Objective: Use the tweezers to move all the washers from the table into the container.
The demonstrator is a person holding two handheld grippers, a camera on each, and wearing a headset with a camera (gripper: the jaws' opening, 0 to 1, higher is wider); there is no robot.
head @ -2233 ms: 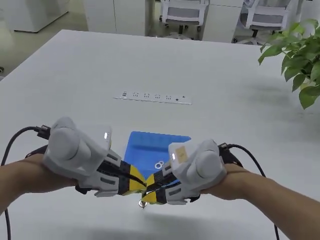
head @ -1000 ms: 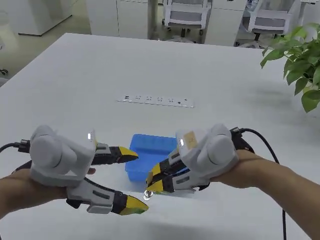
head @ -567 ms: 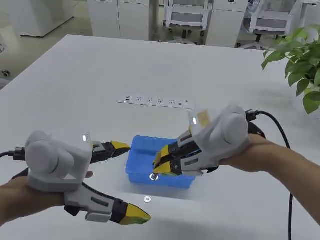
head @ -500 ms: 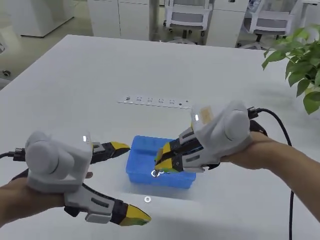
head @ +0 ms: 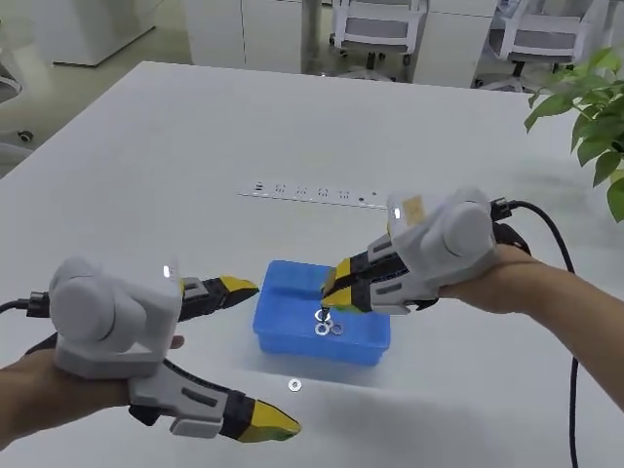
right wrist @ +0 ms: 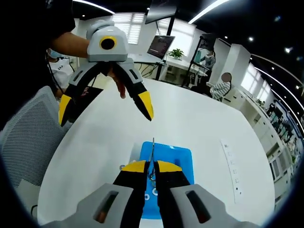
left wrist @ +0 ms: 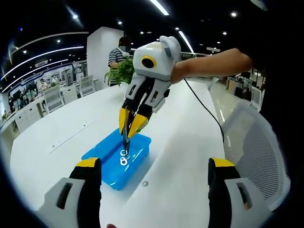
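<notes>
My right gripper (head: 334,289) (right wrist: 152,167) is shut on thin metal tweezers (head: 323,306) (right wrist: 152,154) (left wrist: 125,139), which point down into the blue container (head: 283,330) (left wrist: 107,166) (right wrist: 183,159). A small ring seems to hang at the tweezers' tip. Two washers (head: 330,330) (left wrist: 124,159) (right wrist: 151,194) lie inside the container. One washer (head: 294,385) (left wrist: 145,183) lies on the white table just in front of the container. My left gripper (head: 255,356) (left wrist: 154,164) (right wrist: 107,102) is open and holds nothing, to the left of the container and near the loose washer.
A flush power strip (head: 312,192) (right wrist: 232,166) is set into the table beyond the container. A green plant (head: 590,107) stands at the right edge. Office chairs (head: 375,29) stand past the far table edge. A cable (head: 546,234) trails from my right gripper.
The two grippers were together at the front; the left one opened and drew back left. The right one carried the tweezers up from the table to over the container.
</notes>
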